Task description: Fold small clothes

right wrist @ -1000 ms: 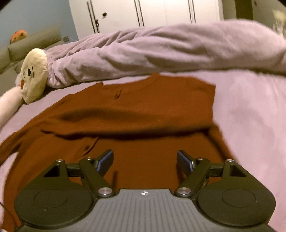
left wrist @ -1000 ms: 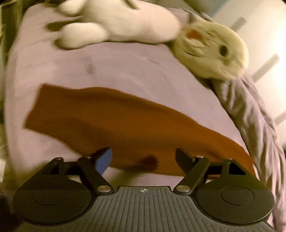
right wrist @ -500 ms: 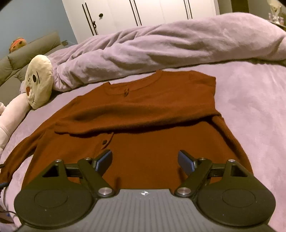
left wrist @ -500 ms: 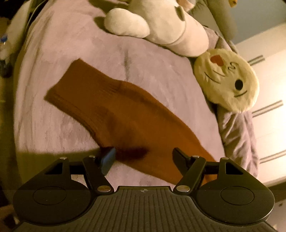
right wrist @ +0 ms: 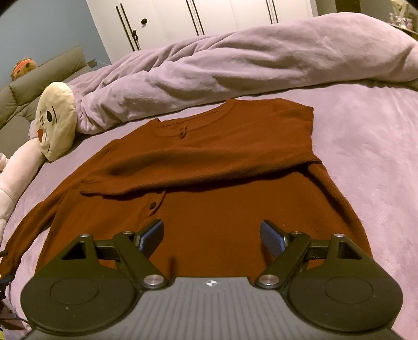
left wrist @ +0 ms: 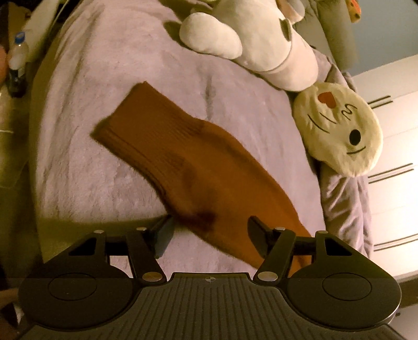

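Left wrist view, near to far: the left gripper (left wrist: 210,232) hangs with its jaws spread wide and nothing between them, over the outstretched sleeve (left wrist: 188,167) of a rust-brown cardigan (right wrist: 209,188). The sleeve runs from under the right finger away to its ribbed cuff (left wrist: 125,123), lying flat on the lilac bedspread (left wrist: 109,68). To the left of the sleeve the bedspread ends at the bed's edge, close to the left finger; beyond the cuff there is bare bedspread. Past the sleeve lies a pale plush toy (left wrist: 256,41), and to the sleeve's right a round cream face cushion (left wrist: 339,130). A bottle (left wrist: 17,62) stands off the bed's edge, its label too blurred to read.

Right wrist view shows what the other does not: the cardigan's whole body. The right gripper (right wrist: 211,235) is also wide open and empty, above the hem. One sleeve is folded across the chest; the other trails out left toward the cushion (right wrist: 56,119). Two buttons show on the placket. Right of the cardigan lies open bedspread (right wrist: 365,146); beyond its collar a bunched duvet (right wrist: 235,62) runs across, with white wardrobe doors (right wrist: 209,18) behind. No writing is legible in either view.
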